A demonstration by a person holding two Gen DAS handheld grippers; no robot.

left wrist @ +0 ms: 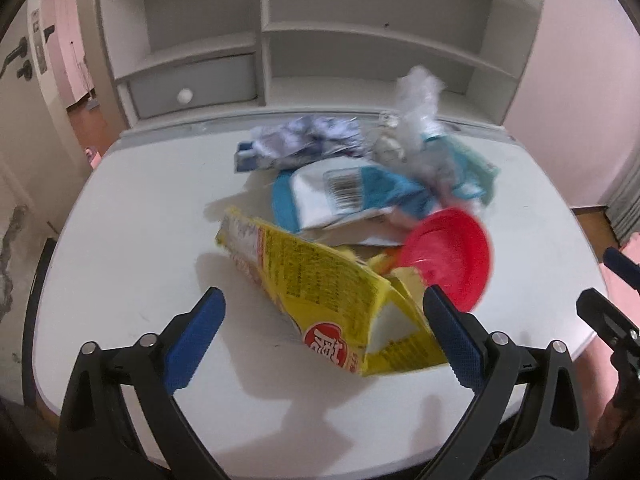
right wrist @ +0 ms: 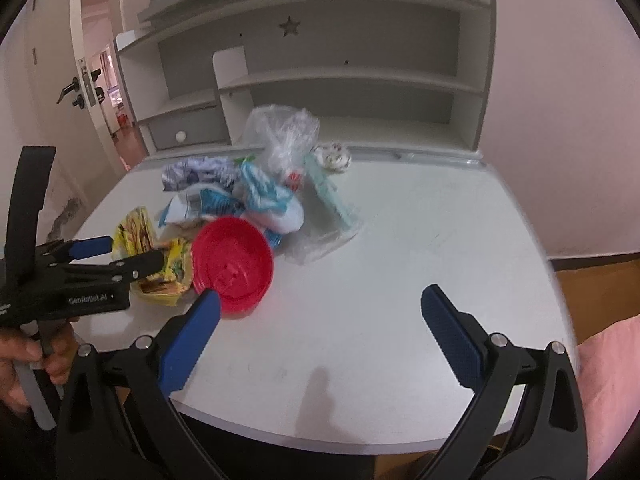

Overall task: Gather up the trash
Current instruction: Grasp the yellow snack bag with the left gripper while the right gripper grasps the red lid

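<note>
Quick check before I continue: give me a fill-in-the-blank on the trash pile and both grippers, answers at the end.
1. The left gripper is ____, its fingers either side of the yellow wrapper.
2. The round lid beside the yellow wrapper is coloured ____.
3. The right gripper is open and holds ____.
4. The crumpled clear plastic bag lies at the ____ end of the pile, nearest the shelf unit.

Missing words: open; red; nothing; far

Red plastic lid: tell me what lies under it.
The red plastic lid leans on the yellow snack wrapper and a white-and-blue package. Whatever lies beneath its middle is covered.
</note>
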